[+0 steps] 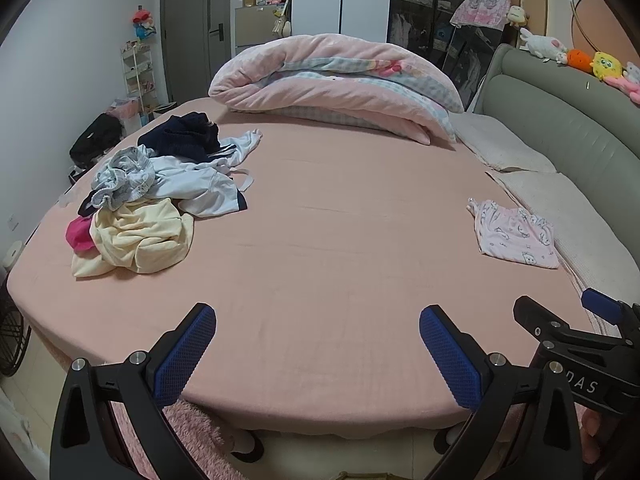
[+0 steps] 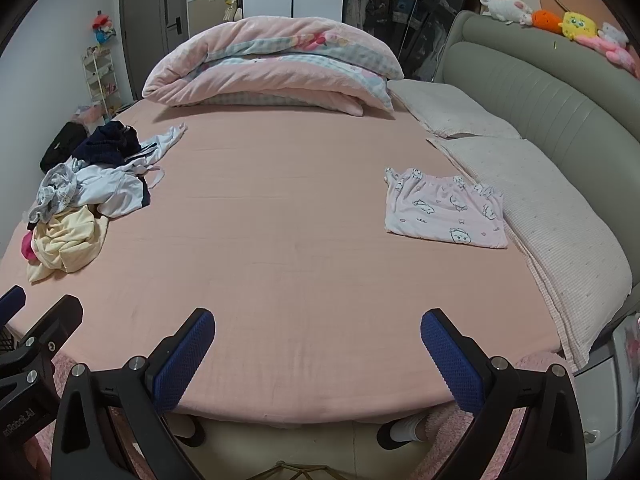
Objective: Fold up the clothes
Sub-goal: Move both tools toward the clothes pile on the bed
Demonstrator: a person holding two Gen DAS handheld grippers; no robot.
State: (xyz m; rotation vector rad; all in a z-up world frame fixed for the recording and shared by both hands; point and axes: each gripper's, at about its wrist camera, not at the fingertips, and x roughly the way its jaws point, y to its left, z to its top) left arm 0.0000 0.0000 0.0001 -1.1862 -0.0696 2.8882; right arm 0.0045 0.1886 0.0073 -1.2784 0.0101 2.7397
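**Both tongs hanging open at the bed's near edge**

The left tongs (image 1: 318, 344) and right tongs (image 2: 318, 346) are hovering side by side over the near edge of the bed (image 1: 320, 260), each spread wide and gripping nothing. Ahead of them a broad stretch of pink sheet is lying bare. The pile of unfolded clothes (image 1: 160, 188) is sitting far ahead to the left, near the bed's left edge. A folded pink printed garment (image 2: 444, 208) is lying ahead to the right, touching the pillows (image 2: 540, 208). A rolled quilt (image 1: 336, 80) is blocking the far end.
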